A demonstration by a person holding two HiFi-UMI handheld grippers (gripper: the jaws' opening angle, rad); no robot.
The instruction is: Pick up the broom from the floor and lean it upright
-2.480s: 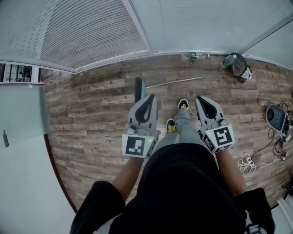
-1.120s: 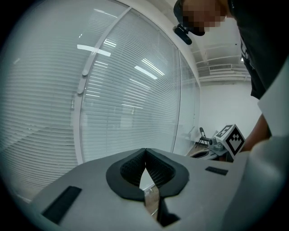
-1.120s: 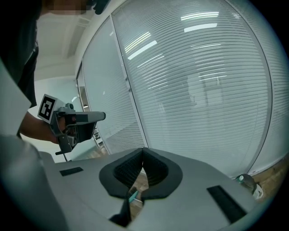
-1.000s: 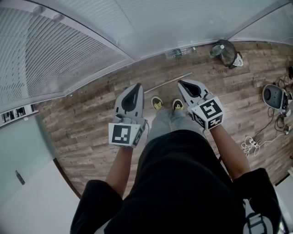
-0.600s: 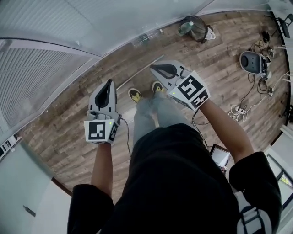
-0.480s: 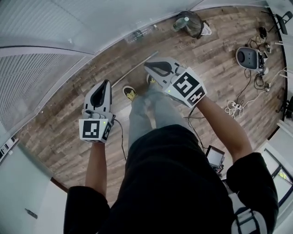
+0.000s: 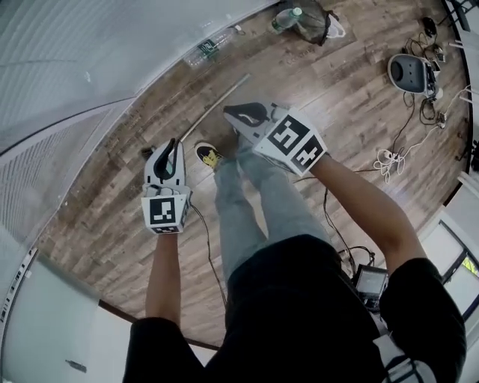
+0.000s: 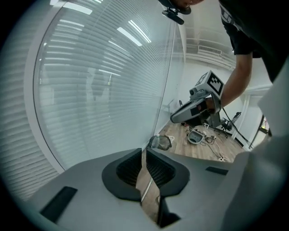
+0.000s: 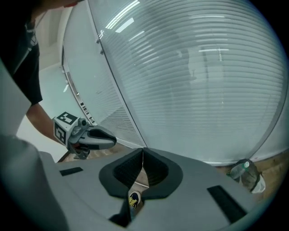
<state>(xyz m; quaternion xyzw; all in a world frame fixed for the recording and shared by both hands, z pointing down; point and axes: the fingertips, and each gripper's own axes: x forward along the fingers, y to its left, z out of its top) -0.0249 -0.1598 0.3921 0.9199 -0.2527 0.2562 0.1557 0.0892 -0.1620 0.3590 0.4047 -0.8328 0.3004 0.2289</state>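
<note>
Head view: the left gripper [image 7: 171,144] has its jaws pressed together on nothing, and the right gripper [image 7: 227,112] is likewise closed and empty, both held low over the wood plank floor [image 7: 112,202]. The broom [image 7: 217,105] lies flat on the planks, neither gripper on it. Its pale handle slants from near the glass wall [image 7: 90,67] down toward the left gripper's tip, and its lower end passes out of sight there. The person's yellow-and-black shoe [image 7: 209,155] stands just beside that end, and the grey-trousered legs [image 7: 254,202] fill the space between the two grippers.

The left gripper view shows the ridged pads meeting at the tip, with a thin pale rod, likely the handle, on the floor in the gap below them. The right gripper view shows the same closed pads, with the shoe [image 9: 133,199] in the gap under them and the left gripper [image 9: 109,141] off to the side before the blinds.

Farther out, a clear plastic bottle [image 7: 207,48] lies against the foot of the wall. A dark bag [image 7: 316,15] holding a green-capped bottle [image 7: 285,19] sits near the same wall. A round grey device [image 7: 409,71] and a tangle of white cables [image 7: 389,158] lie well apart from the broom on the right. A small screen [image 7: 372,281] hangs at the person's hip.
</note>
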